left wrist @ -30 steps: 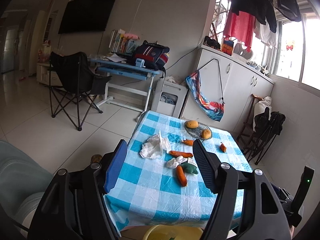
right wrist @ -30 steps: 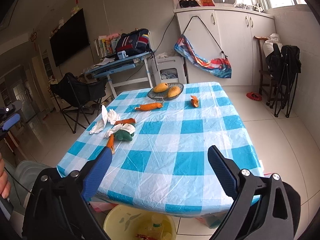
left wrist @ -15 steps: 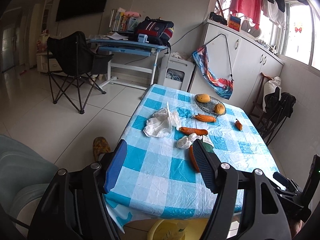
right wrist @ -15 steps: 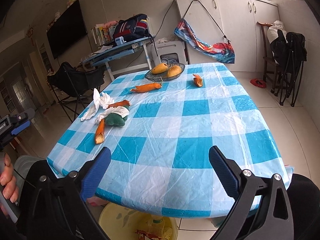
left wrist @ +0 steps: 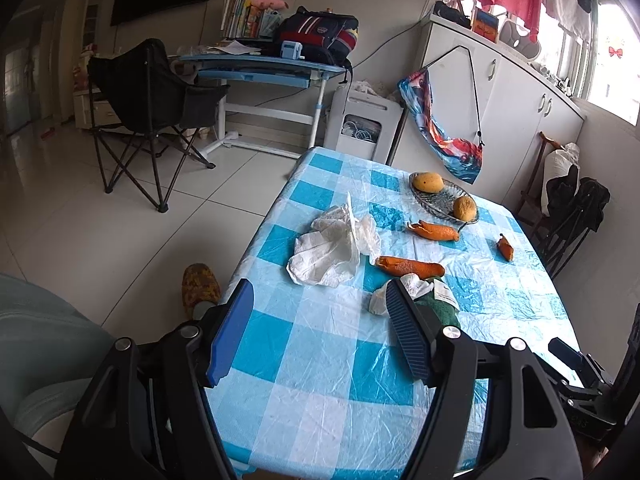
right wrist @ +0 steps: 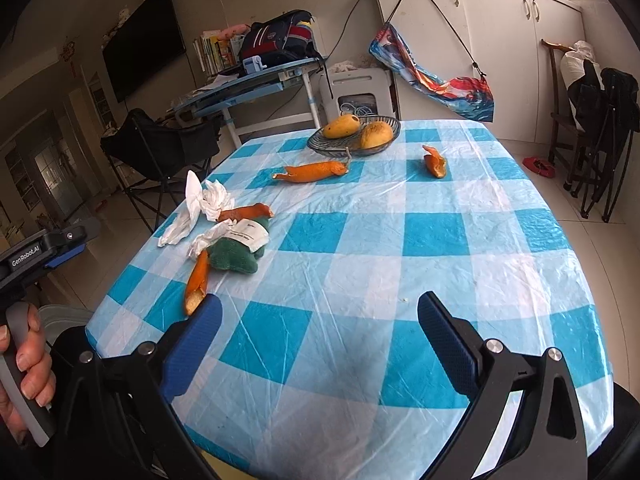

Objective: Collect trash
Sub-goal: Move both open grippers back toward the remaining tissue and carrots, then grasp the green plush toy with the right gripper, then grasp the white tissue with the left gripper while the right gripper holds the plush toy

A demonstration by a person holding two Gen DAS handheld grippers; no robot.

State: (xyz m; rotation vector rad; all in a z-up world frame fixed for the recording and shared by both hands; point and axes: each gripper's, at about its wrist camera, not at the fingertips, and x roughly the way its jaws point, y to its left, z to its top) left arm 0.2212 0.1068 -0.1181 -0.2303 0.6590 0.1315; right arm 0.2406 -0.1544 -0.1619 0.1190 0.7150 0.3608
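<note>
Trash lies scattered on a blue-and-white checked table [left wrist: 320,364] [right wrist: 360,280]. A crumpled white tissue [left wrist: 332,246] [right wrist: 200,206] sits near the table's left side. Several orange peels lie around it: one [left wrist: 410,267] [right wrist: 246,213] beside the tissue, one [right wrist: 197,280] at the near left, one [left wrist: 434,231] [right wrist: 312,171] by the fruit dish, one [left wrist: 505,246] [right wrist: 435,162] further right. A green cloth lump with a white label [left wrist: 436,304] [right wrist: 236,254] lies among them. My left gripper [left wrist: 320,332] hovers open over the table's near left corner. My right gripper [right wrist: 318,334] hovers open over the near edge, holding nothing.
A glass dish [left wrist: 442,200] [right wrist: 354,136] with two mangoes stands at the far side. A folding chair [left wrist: 148,112], a blue desk [left wrist: 260,68] and white cabinets [right wrist: 500,40] ring the table. A hand [right wrist: 24,380] holds the left gripper's handle. A slipper [left wrist: 200,288] lies on the floor.
Both grippers have moved forward and down toward the table; the trash looks larger and closer. The yellow bin below the table's edge has slipped out of view. Jaws unchanged.
</note>
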